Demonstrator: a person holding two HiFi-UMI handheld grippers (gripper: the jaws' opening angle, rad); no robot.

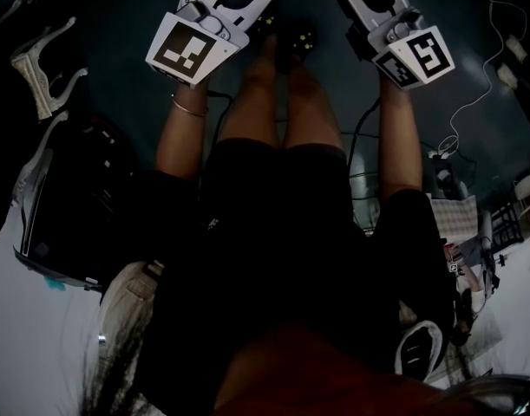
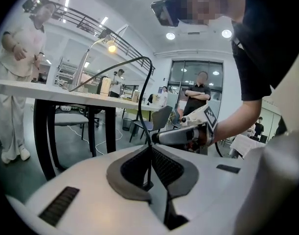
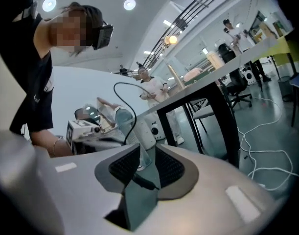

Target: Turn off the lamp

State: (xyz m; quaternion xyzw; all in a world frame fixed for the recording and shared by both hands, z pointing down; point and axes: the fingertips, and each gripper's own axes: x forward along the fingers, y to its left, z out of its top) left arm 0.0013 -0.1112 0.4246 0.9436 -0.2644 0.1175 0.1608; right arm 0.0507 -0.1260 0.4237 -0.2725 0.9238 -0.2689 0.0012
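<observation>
Desk lamp (image 2: 110, 46) lit on table (image 2: 51, 96); task not done. 2 grippers low, below table, well apart from lamp, probably resting before reach. Left gripper (image 2: 149, 131): jaw tips together, thin black cable (image 2: 150, 82) along slit. Right gripper (image 3: 142, 148): narrowly parted, holding nothing, likely readied for switch.

both arms stretched forward, side by side: left forearm (image 1: 182, 137), right forearm (image 1: 402, 137), one claw gripped in each hand. left claw (image 2: 150, 150): pads meet at the tips, jaws closed. right claw (image 3: 147, 151): jaws apart, clear gap between the pads. the claws are angled toward each other but well apart, and each shows in the other's view. both point roughly level.
</observation>
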